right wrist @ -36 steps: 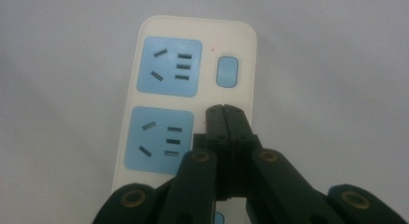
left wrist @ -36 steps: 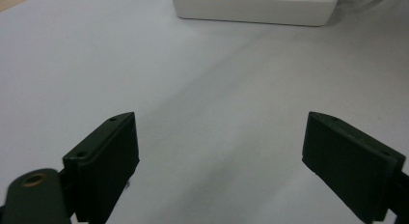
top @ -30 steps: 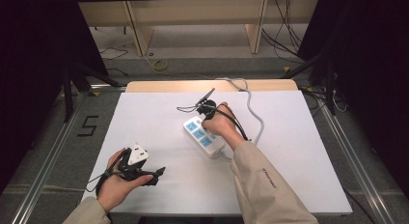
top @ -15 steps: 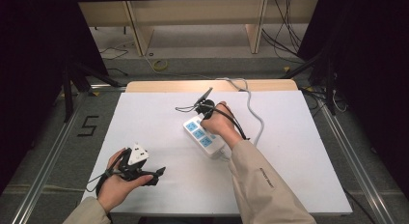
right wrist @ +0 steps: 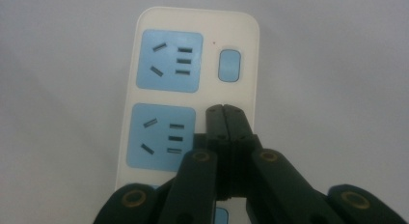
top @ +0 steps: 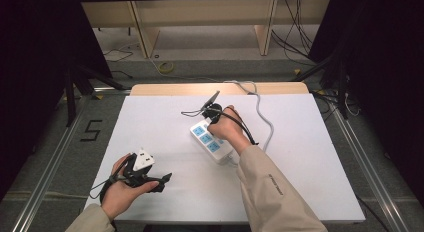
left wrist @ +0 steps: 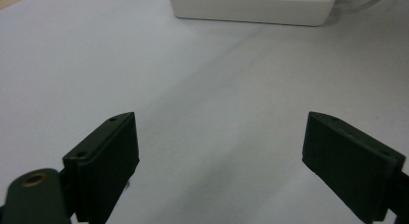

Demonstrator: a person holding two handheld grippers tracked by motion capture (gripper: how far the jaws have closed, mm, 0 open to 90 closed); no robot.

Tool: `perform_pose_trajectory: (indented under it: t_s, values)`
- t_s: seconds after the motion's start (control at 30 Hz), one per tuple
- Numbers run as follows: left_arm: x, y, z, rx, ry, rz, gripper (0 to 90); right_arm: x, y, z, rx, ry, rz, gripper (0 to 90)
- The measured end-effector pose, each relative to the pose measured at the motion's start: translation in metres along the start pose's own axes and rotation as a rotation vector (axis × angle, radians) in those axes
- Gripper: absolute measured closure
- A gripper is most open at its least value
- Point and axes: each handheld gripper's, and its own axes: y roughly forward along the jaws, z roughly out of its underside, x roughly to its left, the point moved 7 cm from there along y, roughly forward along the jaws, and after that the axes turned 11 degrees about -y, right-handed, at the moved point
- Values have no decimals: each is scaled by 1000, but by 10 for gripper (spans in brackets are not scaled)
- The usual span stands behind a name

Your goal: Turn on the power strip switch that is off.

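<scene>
The white worktop [top: 310, 162] carries one item: a white power strip [top: 211, 142] with blue socket faces, lying near the centre and running from 11 o'clock to 5 o'clock in the high view. Its grey cable [top: 264, 119] leaves the near end, curves round the right side and runs off the far edge toward 12 o'clock.

Step in hand, as judged: pressing a switch on the strip. The right claw [right wrist: 225, 110] is clenched, jaws together with nothing between them, and its tip stands over the strip's right margin beside the second socket [right wrist: 161, 136]. In the right gripper view the blue rocker switch [right wrist: 229, 65] for the first socket [right wrist: 169, 61] lies just beyond the tip at 12 o'clock. Whether the tip touches the strip cannot be told.

Next move, as judged: advance the closed tip onto that switch and press straight down, keeping the tip square so that it does not slide off the small button or push the strip along the worktop.

The left claw [left wrist: 219, 156] is released, jaws wide apart and holding nothing. It rests low at 7 o'clock in the high view, well apart from the strip, with the strip's near side [left wrist: 251, 9] ahead of it.

Obstructions: none between tip and switch. The right gripper's own cable [top: 245, 127] trails over the wrist, clear of the sockets.
</scene>
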Motion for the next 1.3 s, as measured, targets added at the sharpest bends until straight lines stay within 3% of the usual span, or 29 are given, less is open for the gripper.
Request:
perform_pose_trajectory:
  t_s: [0.73,1.3]
  values:
    - [1,0,0,4,3,-1,122,2,0,0,-5,-16,25,900]
    - [1,0,0,4,2,0,122,2,-1,1,-16,-6,15,900]
